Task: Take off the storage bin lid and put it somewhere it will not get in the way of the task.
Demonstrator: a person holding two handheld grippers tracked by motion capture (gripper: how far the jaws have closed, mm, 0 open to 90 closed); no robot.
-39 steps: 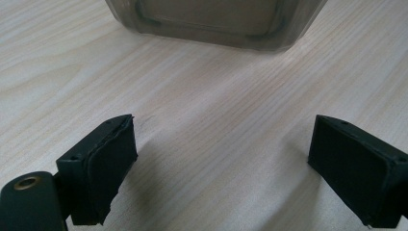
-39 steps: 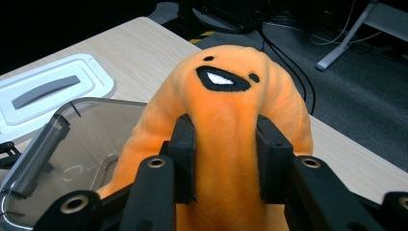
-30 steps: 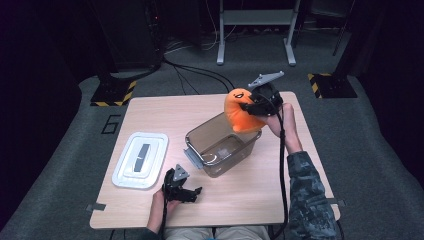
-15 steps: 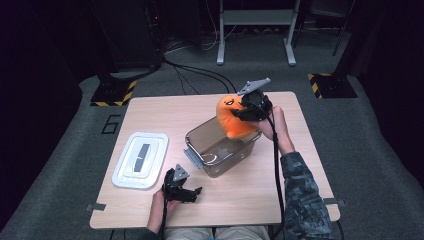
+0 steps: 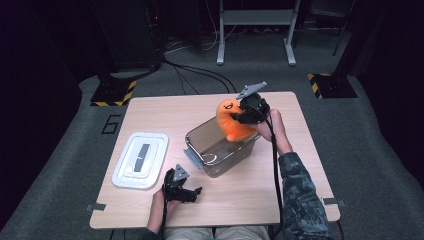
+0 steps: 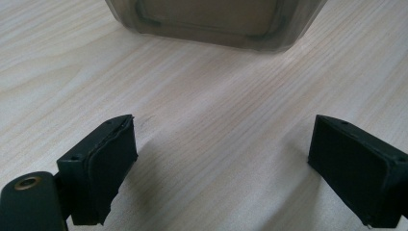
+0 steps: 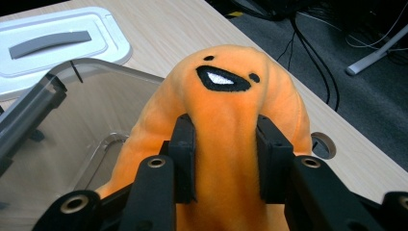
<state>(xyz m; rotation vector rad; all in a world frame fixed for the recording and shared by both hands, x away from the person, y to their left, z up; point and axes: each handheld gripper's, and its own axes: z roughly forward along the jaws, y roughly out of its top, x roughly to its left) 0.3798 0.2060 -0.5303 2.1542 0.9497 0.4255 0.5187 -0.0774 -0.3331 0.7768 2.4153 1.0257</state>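
My right tool (image 5: 241, 118) is clenched on the orange plush toy (image 5: 231, 125), pads pinching a fold of its body just below the stitched face; in the right gripper view the toy (image 7: 231, 125) bulges out both sides of the jaws. Toy sits at the far right end of the clear plastic bin (image 5: 220, 147), lower part inside the rim, head w/ black smile above it. Bin is approx mid worktop (image 5: 170, 112), w/ grey latch on its near left end.

My left tool (image 5: 182, 188) is released, jaws wide, nothing btwn them, low over the worktop near the front edge, just short of the bin. In the left gripper view the bin's base (image 6: 211, 21) is ahead of the open jaws, bare wood btwn.

White lid (image 5: 140, 159) w/ grey handle strip lies flat on the worktop, left of the bin, apart from it.
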